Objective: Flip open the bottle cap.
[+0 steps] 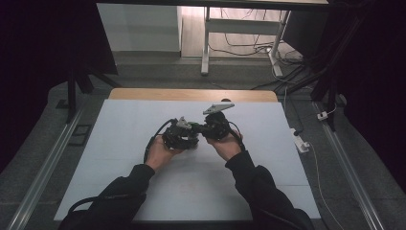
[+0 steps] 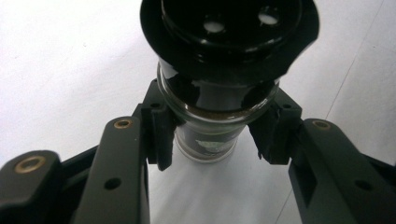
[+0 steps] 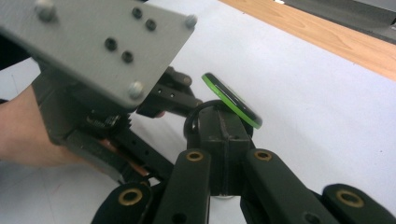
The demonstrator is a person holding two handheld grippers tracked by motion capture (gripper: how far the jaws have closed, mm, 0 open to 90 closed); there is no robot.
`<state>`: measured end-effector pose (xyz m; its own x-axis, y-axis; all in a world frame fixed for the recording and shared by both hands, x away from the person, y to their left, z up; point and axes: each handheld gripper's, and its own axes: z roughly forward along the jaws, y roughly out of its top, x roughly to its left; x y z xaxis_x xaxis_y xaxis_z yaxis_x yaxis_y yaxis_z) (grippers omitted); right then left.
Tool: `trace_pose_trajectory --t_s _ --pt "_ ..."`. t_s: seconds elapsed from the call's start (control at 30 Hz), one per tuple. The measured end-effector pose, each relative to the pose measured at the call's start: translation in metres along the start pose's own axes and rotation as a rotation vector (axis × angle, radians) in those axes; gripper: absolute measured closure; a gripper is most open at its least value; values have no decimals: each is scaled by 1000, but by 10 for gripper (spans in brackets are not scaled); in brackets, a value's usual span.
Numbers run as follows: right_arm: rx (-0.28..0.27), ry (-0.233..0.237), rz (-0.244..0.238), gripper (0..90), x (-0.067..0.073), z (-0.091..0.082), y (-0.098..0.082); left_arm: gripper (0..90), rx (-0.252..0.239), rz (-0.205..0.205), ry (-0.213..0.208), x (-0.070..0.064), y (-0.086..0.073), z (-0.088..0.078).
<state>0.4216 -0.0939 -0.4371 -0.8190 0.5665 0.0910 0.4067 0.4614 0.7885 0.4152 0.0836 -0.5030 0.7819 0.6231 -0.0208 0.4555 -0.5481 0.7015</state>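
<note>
My left gripper [image 2: 215, 135] is shut on a small glass bottle [image 2: 212, 112] with dark contents, its pads [image 2: 161, 137] pressed to both sides of the neck. The bottle's black cap [image 2: 229, 37] has two holes in its top. A round black lid with a green edge [image 3: 232, 100] stands flipped open beside the cap. My right gripper [image 3: 225, 135] is shut, its pads [image 3: 212, 133] together right at the cap's black ring [image 3: 198, 114]; whether they pinch its rim I cannot tell. In the high view both grippers, left [image 1: 184, 136] and right [image 1: 203, 129], meet over the middle of the white table [image 1: 143, 191].
The table's far edge is a wooden strip [image 1: 191, 94]. A white plug block [image 1: 300, 143] with its cable lies just off the right edge. Desk legs and loose cables [image 1: 239, 45] stand on the floor beyond. A metal rail [image 1: 48, 163] runs along the left.
</note>
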Motion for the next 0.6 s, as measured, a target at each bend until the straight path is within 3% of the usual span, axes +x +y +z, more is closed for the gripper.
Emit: trace_pose_trajectory --t_s 0.6 --pt "-10 -18 39 896 -14 9 6 534 -2 0 0 0 0 0"
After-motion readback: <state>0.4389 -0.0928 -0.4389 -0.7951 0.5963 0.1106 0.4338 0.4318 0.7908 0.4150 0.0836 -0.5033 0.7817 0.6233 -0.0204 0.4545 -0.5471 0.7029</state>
